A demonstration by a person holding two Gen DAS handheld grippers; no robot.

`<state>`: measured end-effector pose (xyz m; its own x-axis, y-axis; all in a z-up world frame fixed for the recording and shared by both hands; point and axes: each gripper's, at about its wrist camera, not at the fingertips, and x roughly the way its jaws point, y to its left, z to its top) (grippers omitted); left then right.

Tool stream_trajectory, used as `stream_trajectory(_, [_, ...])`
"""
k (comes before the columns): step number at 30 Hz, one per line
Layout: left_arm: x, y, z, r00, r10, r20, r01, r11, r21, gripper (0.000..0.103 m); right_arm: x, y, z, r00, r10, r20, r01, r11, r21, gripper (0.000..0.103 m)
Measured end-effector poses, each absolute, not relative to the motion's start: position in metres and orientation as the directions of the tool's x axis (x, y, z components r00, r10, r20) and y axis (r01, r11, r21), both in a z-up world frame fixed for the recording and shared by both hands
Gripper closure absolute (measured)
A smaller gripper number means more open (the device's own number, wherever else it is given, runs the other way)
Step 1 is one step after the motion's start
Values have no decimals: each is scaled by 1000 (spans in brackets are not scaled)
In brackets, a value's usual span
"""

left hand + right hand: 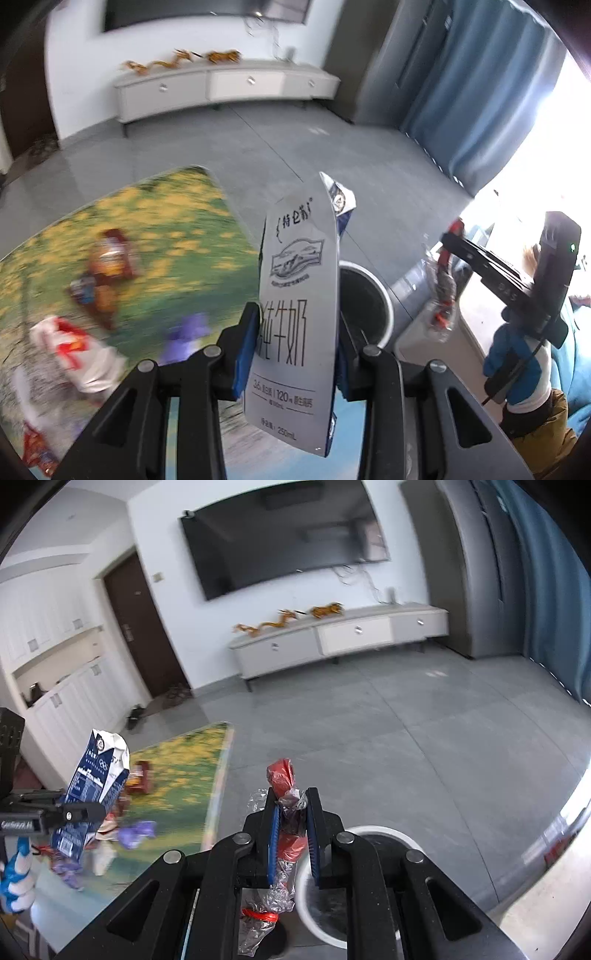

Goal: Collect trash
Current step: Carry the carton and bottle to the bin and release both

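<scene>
My left gripper [295, 332] is shut on a flattened grey and blue milk carton [295, 295], held upright above the table edge. The carton also shows in the right wrist view [96, 775]. My right gripper [291, 827] is shut on a crumpled clear and red plastic wrapper [288, 812], held above the bin; it also shows in the left wrist view [441, 291]. A white round bin [384, 295] with a dark inside stands on the floor beside the table, and shows below my right gripper [391, 834].
A table [166, 229] with a yellow-green flower cloth carries more trash: a brown snack bag [110, 254], a white and red bag [74, 347], a purple wrapper [184, 332]. A grey tiled floor, a white TV cabinet [229, 85] and blue curtains [480, 92] lie beyond.
</scene>
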<state>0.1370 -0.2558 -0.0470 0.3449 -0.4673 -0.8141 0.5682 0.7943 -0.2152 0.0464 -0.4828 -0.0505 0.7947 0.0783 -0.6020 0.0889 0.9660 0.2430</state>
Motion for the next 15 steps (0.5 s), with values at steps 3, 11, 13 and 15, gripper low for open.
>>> stream_trajectory(3, [140, -301, -67, 301, -462, -834, 598, 773, -213, 69, 49, -504, -67, 781, 44, -623, 140, 960, 242, 89])
stream_trajectory(11, [161, -378, -124, 212, -444, -871, 599, 763, -243, 68, 63, -542, -112, 726, -8, -687, 240, 940, 242, 88])
stream_trajectory(13, [165, -392, -136, 183, -445, -876, 597, 759, -261, 68, 65, -547, -122, 715, -11, -699, 254, 936, 245, 88])
stream_trajectory(15, [167, -401, -145, 156, -453, -878, 595, 752, -282, 67, 69, -551, -131, 699, -12, -715, 269, 931, 247, 87])
